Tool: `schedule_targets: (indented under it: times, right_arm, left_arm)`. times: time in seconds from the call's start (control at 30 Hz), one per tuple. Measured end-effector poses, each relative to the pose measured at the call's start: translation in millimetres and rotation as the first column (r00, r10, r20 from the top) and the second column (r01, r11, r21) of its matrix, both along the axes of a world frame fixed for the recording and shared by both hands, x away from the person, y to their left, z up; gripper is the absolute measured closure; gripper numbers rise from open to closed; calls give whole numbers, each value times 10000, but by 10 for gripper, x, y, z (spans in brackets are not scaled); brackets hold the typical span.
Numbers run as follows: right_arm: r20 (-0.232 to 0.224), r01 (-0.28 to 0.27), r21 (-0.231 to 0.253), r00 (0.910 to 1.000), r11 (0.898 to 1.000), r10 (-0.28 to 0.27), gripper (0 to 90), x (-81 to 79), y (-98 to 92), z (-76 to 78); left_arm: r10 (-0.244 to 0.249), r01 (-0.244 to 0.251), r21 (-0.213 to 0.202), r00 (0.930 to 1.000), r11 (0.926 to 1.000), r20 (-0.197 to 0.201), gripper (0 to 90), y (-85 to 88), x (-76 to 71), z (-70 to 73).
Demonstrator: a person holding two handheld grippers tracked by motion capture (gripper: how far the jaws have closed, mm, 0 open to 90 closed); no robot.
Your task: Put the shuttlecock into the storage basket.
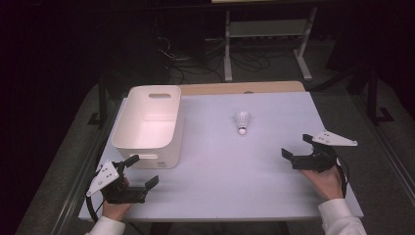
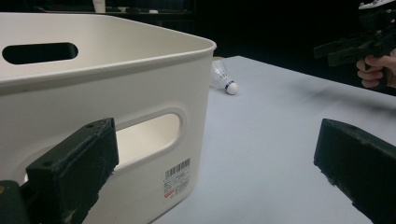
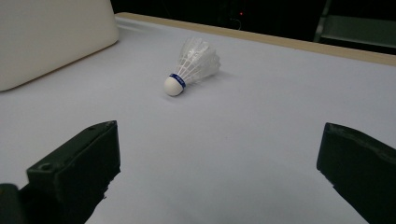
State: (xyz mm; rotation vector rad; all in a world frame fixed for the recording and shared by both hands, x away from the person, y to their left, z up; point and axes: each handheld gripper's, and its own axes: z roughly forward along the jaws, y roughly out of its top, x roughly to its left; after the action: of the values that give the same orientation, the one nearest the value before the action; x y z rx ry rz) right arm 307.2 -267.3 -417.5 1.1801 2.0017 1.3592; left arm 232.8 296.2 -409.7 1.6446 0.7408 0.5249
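Left gripper [image 1: 143, 171]: I see mine low at the near left of the table [image 1: 244, 196], jaws spread wide with nothing between them, just in front of the bin's near wall
Right gripper [image 1: 297, 147]: mine sits at the near right, jaws parted and empty, aimed across the table toward the shuttlecock
Shuttlecock [image 1: 242, 121]: it lies on its side on the bare tabletop, right of the bin and well apart from both grippers; in the right gripper view [image 3: 192, 65] I see its white cork tip, ringed with a blue band, pointing toward me and its feather skirt pointing away
Bin [image 1: 147, 125]: white, open-topped, with a handle slot in its far wall and another in its near wall; from the left gripper view [image 2: 93, 84] I read a barcode sticker low on its near wall
Bin to shuttlecock: apart, not touching
Hands: the person's left hand [image 1: 116, 208] and right hand [image 1: 325, 181] each grip a tool from behind, white sleeves at the bottom edge
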Motion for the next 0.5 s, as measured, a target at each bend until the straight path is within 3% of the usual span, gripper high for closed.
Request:
schedule_targets:
  times: [0.27, 0.4, 0.5]
  right_arm:
    - [-142, -184, -132, 9997, 9997, 182, 0, 109, 54, 36]
    - [-267, -262, -164, 9993, 9995, 258, 0, 155, 68, 76]
    - [-373, -322, -243, 9988, 9992, 312, 0, 195, 78, 103]
  left_arm:
    - [43, -43, 89, 10000, 10000, 10, 0, 2, -4, 2]
    - [110, -110, -190, 9999, 9998, 6, 0, -3, -2, -1]
    - [139, -139, -66, 9999, 9999, -4, 0, 10, -11, 1]
